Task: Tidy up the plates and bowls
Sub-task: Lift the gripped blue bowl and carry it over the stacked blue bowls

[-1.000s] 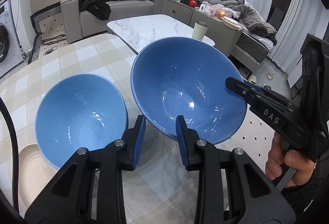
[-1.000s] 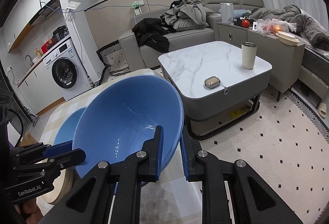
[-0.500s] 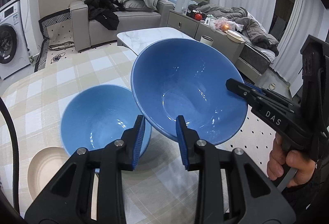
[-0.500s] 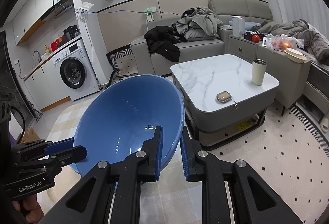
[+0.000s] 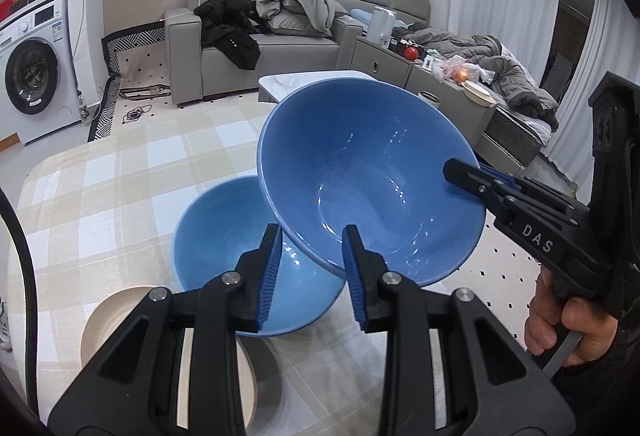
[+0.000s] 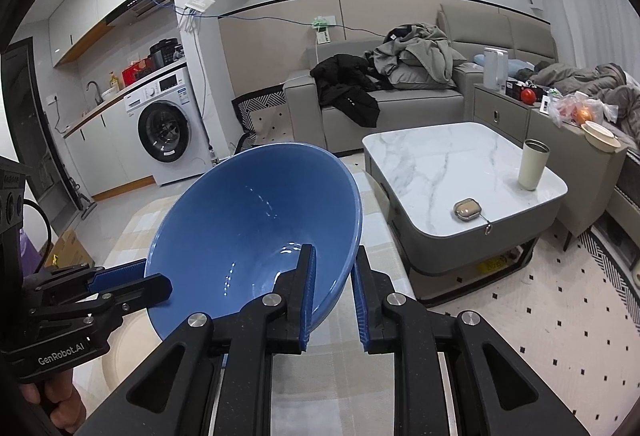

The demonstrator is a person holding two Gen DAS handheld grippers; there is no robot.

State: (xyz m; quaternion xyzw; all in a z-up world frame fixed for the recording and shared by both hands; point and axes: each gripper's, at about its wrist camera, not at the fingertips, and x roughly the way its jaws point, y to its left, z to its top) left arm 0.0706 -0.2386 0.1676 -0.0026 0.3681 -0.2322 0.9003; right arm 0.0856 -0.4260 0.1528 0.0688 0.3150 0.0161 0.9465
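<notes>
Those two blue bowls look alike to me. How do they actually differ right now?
The upper blue bowl is lifted off the table and tilted, its rim clamped by both the left gripper and the right gripper; the lower blue bowl sits upright on the checked tablecloth, untouched. The upper bowl looks larger and a deeper blue, though it is nearer the camera. Both are empty and glossy.

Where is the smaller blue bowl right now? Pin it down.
In the left wrist view, the smaller blue bowl sits on the checked table, under the raised big blue bowl, beside a beige plate.
</notes>
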